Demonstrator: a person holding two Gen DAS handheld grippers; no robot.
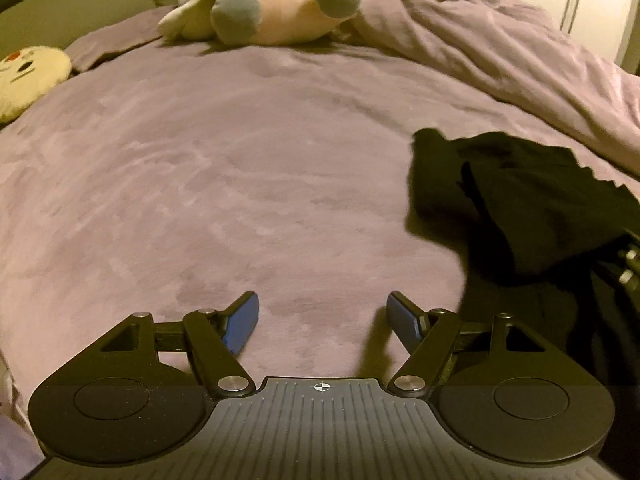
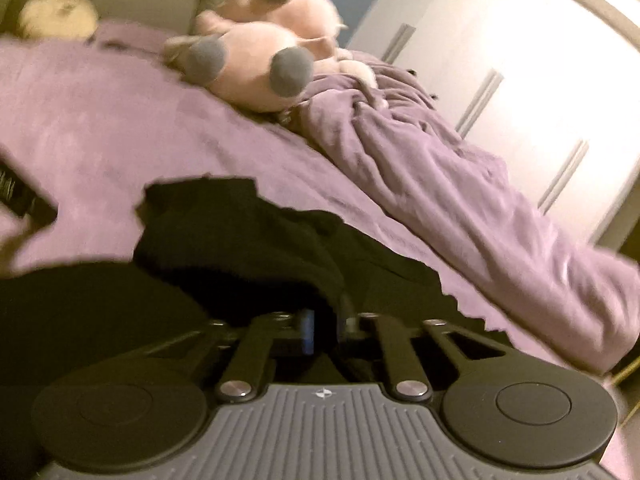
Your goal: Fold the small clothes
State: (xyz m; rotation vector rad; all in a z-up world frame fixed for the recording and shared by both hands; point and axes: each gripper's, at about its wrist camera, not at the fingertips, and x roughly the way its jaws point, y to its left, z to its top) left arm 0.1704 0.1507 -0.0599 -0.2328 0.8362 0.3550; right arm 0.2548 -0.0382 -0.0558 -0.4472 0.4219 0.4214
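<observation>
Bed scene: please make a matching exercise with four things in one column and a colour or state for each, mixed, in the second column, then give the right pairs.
Things:
1. blanket
2. garment
3. left tongs
4. right tongs

Colour or state:
A. shut on dark cloth
B. black, crumpled
C. open, nothing between
D. purple

Pairs: 1-D, 2-B, 3-C, 4-A

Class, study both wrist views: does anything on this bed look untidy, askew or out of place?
Yes. The black garment lies crumpled in a heap, not flat, with the right gripper shut on its edge. The purple duvet is bunched along the far side. The pink plush toy lies tipped over.
</observation>
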